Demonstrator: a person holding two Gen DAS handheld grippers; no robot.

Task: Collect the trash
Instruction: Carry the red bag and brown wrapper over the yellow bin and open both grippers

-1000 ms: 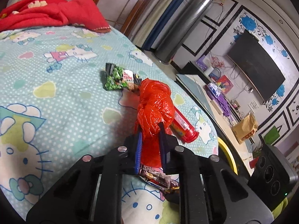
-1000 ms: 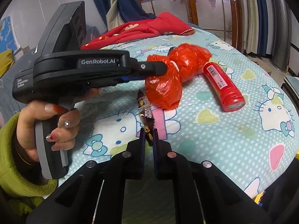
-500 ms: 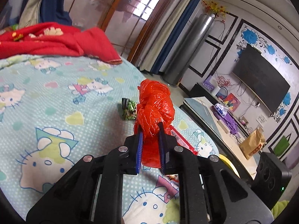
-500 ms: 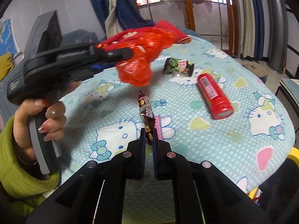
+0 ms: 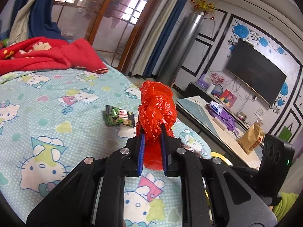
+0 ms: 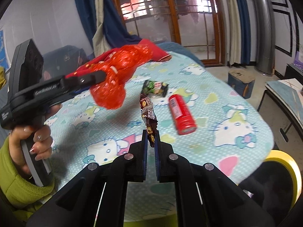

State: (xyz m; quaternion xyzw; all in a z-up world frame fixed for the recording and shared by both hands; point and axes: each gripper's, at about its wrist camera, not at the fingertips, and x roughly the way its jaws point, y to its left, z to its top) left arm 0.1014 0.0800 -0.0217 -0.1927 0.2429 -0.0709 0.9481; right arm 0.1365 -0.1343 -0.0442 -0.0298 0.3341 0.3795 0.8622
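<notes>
Our left claw grips a crumpled red plastic bag above the bed. Our right claw pinches a brown snack wrapper; a red can lies nearby.

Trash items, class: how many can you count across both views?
4: red plastic bag in left tongs; brown wrapper in right tongs; green packet and red tube on bed.

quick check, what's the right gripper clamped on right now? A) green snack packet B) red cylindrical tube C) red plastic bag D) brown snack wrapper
D: the right gripper has its jaws shut on the brown snack wrapper, lifted off the bed; the red plastic bag is in the left gripper, while the red tube and green packet lie on the sheet.
</notes>
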